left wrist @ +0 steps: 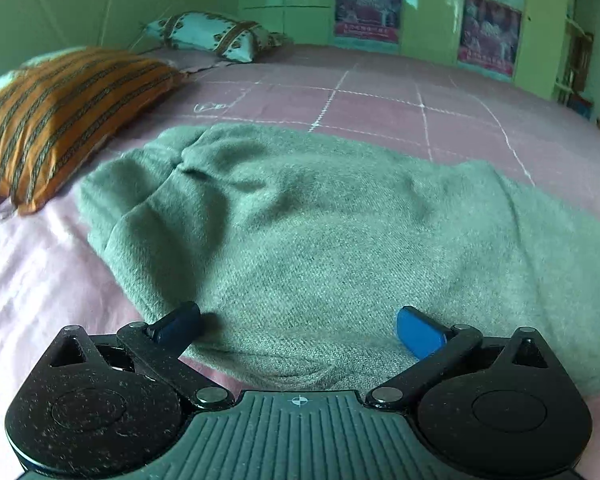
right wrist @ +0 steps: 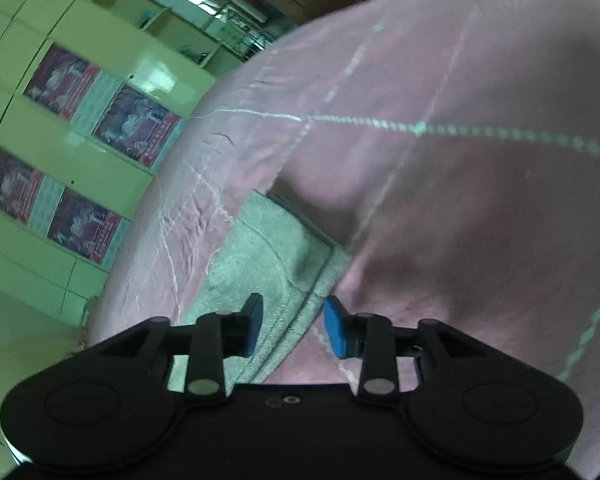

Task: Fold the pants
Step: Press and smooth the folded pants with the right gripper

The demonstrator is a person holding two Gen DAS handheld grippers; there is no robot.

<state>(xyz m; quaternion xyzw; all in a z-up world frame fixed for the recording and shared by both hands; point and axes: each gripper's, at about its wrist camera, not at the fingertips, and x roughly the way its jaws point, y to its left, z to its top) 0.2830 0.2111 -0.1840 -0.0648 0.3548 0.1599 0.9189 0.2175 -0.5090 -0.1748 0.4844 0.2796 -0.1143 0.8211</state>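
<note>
Pants point(left wrist: 320, 220): soft, limp knit; take hold at hem. Left gripper point(left wrist: 300, 330) released; right gripper point(right wrist: 292, 326) parted, straddling hem ungripped.

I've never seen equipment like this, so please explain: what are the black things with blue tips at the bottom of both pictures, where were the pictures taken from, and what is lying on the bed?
No robot here: a person holds a two-fingered grasping tool in each hand, and each tool carries a wide-angle camera looking along its blue-padded fingers. One picture comes from the left tool, the other from the right tool.

On the pink bedsheet with white grid lines lie the grey-green knitted pants, partly folded. Beyond them are an orange striped pillow and a pale blue patterned pillow.

The left tool is wide open above the pants and holds nothing. The right tool is partly open, with an edge of the pants between its fingers, but the pads do not press it.
</note>
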